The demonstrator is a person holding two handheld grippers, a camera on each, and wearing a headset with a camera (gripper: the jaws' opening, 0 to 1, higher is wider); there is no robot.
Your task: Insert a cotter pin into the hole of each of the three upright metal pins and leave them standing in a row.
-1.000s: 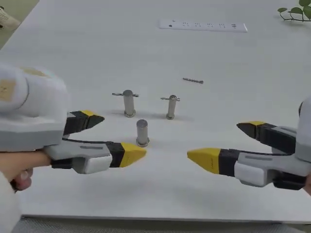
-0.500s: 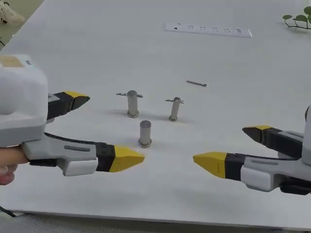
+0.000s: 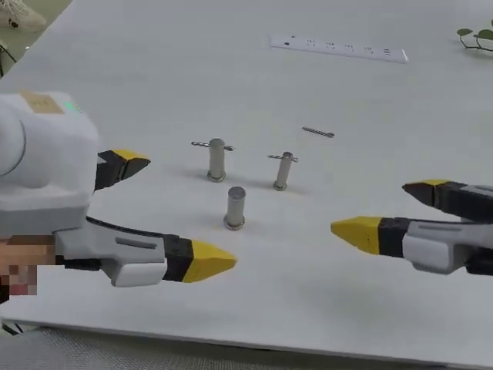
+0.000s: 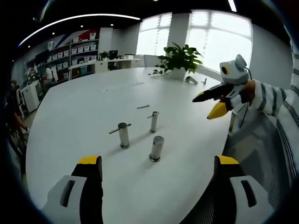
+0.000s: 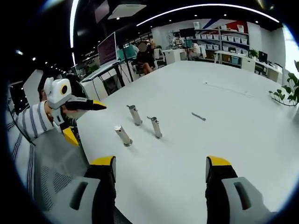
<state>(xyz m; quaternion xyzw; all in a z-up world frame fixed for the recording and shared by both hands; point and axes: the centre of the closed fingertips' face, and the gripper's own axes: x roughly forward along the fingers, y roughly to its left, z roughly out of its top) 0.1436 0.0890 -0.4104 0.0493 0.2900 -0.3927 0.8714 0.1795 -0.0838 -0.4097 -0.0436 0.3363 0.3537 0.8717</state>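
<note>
A: Where's the loose cotter pin vs. the claws?

B: Flat on the table, beyond the three pins and off to the right. The right claw is nearer. The left claw would have to reach across the pins. Both claws are spread wide, nothing in either.

A: Long axis?

B: In the head view it runs approx. left-right, left end a bit farther off. Which end has the loop is too small to tell. My guess: the right claw goes fwd and closes across it, not along it.

A: Which pin gets it?

B: The bare pin, upright, in front of the other two and near the left claw. The back-left pin and back-right pin each have a cotter through the top. So 2 of 3 look done, and the bare one stands out of the row.

A: Anything the views split on?

B: The right gripper view puts the cotter ahead, a bit right of centre between its jaws. The left gripper view has the bare pin almost dead ahead, w/ the right claw hanging at the right. The head view gives the front/back offset best. Which way the bare pin's hole faces, can't tell.
</note>
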